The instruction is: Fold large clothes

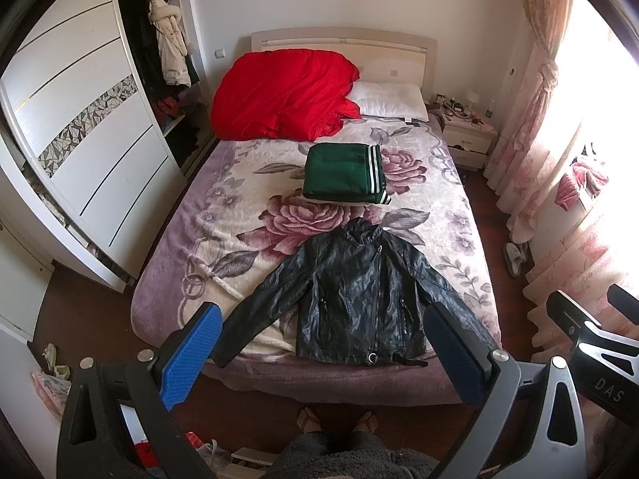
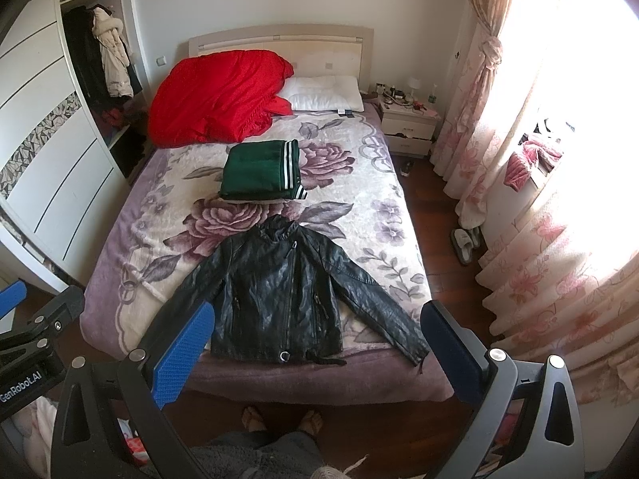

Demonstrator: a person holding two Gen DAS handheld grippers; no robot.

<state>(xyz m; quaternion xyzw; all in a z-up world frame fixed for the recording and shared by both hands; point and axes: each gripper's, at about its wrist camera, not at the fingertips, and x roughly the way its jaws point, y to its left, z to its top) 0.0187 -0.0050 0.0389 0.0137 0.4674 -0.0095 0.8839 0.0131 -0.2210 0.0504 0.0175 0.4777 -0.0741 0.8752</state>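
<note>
While nothing is gripped yet, the scene stands so:
Left gripper (image 1: 323,339): fingers wide apart, empty, raised at the bed's foot.
Right gripper (image 2: 317,339): equally spread, empty, beside it.
Black jacket (image 2: 279,295): flat ahead of both, front up, sleeves spread, likely for folding.
Green garment (image 2: 259,177): folded, farther away, probably finished.
Bed (image 2: 383,207): working surface.

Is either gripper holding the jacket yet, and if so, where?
Nothing is held. The left gripper and right gripper are both open above the bed's near edge, fingers empty; the black leather jacket lies flat, untouched.
</note>
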